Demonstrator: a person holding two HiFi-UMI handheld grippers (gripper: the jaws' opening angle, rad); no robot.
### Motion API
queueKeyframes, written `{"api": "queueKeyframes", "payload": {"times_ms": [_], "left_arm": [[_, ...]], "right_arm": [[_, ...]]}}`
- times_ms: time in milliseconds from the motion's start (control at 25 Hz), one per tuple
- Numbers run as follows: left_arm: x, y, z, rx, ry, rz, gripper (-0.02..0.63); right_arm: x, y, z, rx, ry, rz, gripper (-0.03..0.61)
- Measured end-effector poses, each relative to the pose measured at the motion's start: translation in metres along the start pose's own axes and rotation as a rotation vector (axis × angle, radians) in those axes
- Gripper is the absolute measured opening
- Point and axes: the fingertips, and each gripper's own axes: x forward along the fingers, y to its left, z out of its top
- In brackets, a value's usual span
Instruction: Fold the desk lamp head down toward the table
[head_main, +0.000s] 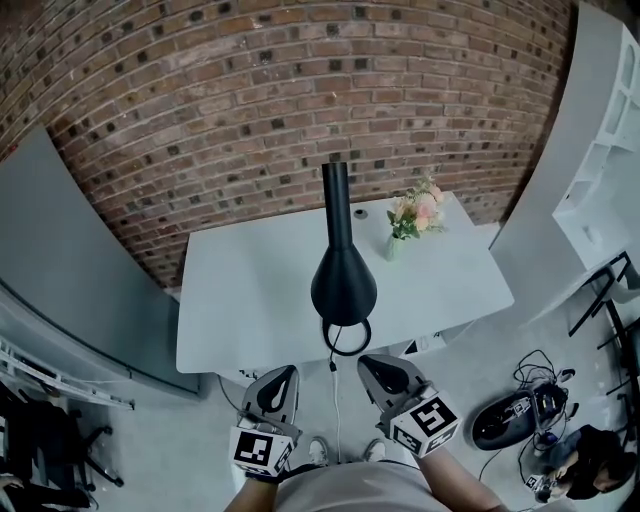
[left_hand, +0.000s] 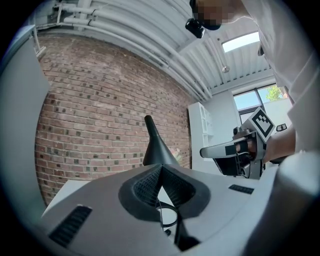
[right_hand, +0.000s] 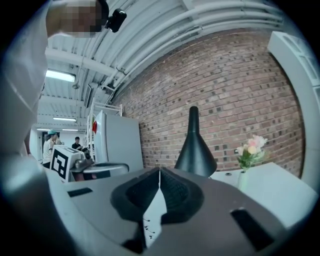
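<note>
The black desk lamp stands at the near edge of the white table, its cone-shaped head wide end down over a ring base, its slim neck upright. It also shows in the left gripper view as the lamp and in the right gripper view as the lamp. My left gripper is short of the table edge, left of the lamp, shut and empty. My right gripper sits just right of the base, also shut with nothing in it. Neither touches the lamp.
A small vase of flowers stands at the table's far right. A brick wall runs behind. A grey partition is to the left, white shelving to the right. Cables and a bag lie on the floor at right.
</note>
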Motion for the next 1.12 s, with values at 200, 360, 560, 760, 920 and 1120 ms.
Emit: {"api": "queueKeyframes", "payload": {"times_ms": [200,360,560,760,920,1120], "left_arm": [[-0.006,-0.01,-0.006,-0.011,0.007,-0.019,0.008],[-0.014,-0.014,-0.008,-0.013,0.013,-0.027,0.008],[-0.023,-0.019,-0.013,-0.015,0.022,-0.032,0.008],[-0.024,-0.02,-0.011,-0.01,0.013,-0.033,0.008],[-0.024,-0.021,-0.01,-0.004,0.01,-0.04,0.008],[-0.027,-0.021,-0.009,-0.004,0.011,-0.042,0.008]], "right_arm": [[-0.011,0.006,-0.003,0.017,-0.007,-0.007,0.02],[-0.019,0.01,-0.005,0.027,-0.002,-0.024,0.02],[-0.026,0.014,-0.009,0.025,-0.005,-0.033,0.018],[-0.029,0.016,-0.01,0.016,-0.007,-0.032,0.017],[-0.027,0.017,-0.007,0.005,-0.01,-0.024,0.018],[-0.024,0.02,-0.004,0.002,-0.01,-0.015,0.017]]}}
